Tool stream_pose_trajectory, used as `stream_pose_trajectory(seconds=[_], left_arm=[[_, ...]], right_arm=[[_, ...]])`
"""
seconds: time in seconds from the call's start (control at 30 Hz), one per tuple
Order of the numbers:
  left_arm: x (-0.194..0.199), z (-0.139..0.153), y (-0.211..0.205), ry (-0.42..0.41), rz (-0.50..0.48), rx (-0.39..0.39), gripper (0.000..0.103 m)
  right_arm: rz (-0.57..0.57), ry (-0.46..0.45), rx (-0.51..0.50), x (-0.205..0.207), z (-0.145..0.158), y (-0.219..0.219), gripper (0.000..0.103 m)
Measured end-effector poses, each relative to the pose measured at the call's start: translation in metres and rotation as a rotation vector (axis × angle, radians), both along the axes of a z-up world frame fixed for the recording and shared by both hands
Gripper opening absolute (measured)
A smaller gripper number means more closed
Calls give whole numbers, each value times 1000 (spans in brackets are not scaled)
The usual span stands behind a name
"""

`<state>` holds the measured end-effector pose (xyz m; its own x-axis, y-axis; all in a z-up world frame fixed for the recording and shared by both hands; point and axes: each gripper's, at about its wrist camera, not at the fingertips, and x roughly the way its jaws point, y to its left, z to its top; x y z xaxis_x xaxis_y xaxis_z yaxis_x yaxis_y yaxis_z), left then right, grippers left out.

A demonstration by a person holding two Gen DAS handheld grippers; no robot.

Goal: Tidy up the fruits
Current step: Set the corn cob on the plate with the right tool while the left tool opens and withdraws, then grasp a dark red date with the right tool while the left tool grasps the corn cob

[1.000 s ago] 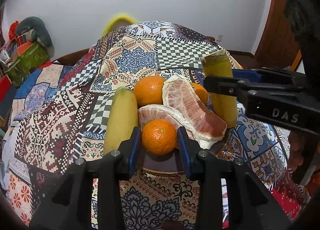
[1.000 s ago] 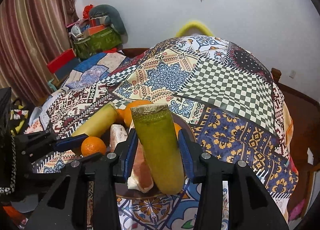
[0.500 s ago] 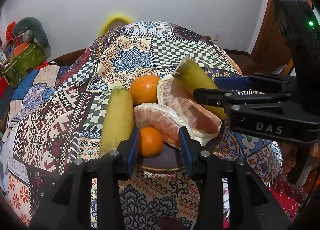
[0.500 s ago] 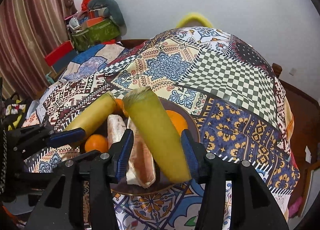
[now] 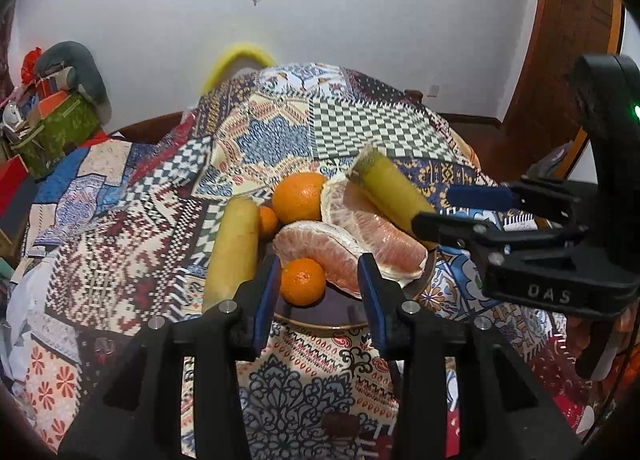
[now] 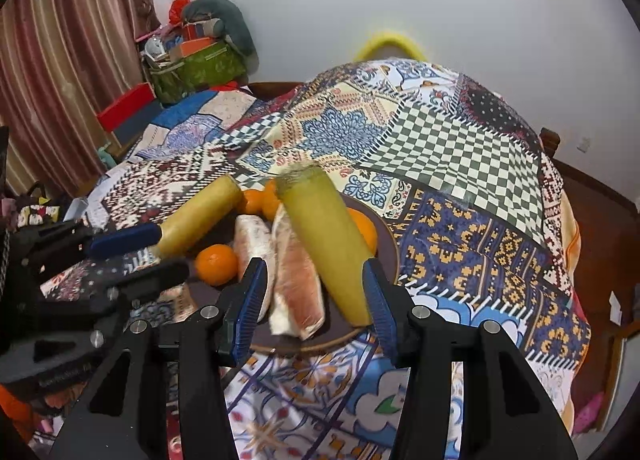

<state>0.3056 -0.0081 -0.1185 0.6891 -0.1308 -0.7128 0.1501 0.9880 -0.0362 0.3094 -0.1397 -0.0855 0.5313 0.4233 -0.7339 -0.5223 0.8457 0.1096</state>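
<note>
Two tongs hang over one plate of fruit.

From the left tongs' camera, we see the left tongs with their two blue pads apart. A small orange sits on the dark plate, just past the tips and in the gap between them. The pads do not squeeze it. Right behind it lie two pink pomelo slices, side by side. A big orange sits farther out. A yellow cane piece lies just outside the left pad, pointing away from us. Out to the right, the right tongs reach in from the side. A green cane piece leans on the far pomelo slice, and its low end goes in behind their pads. A patchwork cloth lies under it all.

From the right tongs' camera, we see the right tongs with pads that have just been opening. The green cane piece lies between them. Its low end is close by the right pad, and the left pad is well away from it, so nothing is squeezed. It rests over the plate. The pomelo slices sit in the gap too, left of the cane. Farther left we see the small orange, then the yellow cane piece, and the left tongs beside its low end.
</note>
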Motion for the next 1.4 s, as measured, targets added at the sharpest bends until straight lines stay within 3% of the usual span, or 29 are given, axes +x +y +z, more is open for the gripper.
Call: stream_pose_trajectory(seconds=[0.4,0.57,1.0,1.13,1.27,1.4], left_arm=[[-56,41,14,-73,18,12,40],[-80,47,23,-79,24,-5,49],[-109,3,42,21,34,-3,50],[-104,-11,57,53,70,15,50],[-94,-20,74,84,94,-19,50],[-84,-30,79,92,102,14,50]], right_arm=[[-10,-64,48,-64,30,-2,46],[-17,-72,45,-85,29,-3,50],[-22,29,18,-111,-15,1,53],[-22,76,17,-108,-30,5,53],[-9,109,4,-102,-43,13,53],[30,138,-20,-95,-55,24,53]])
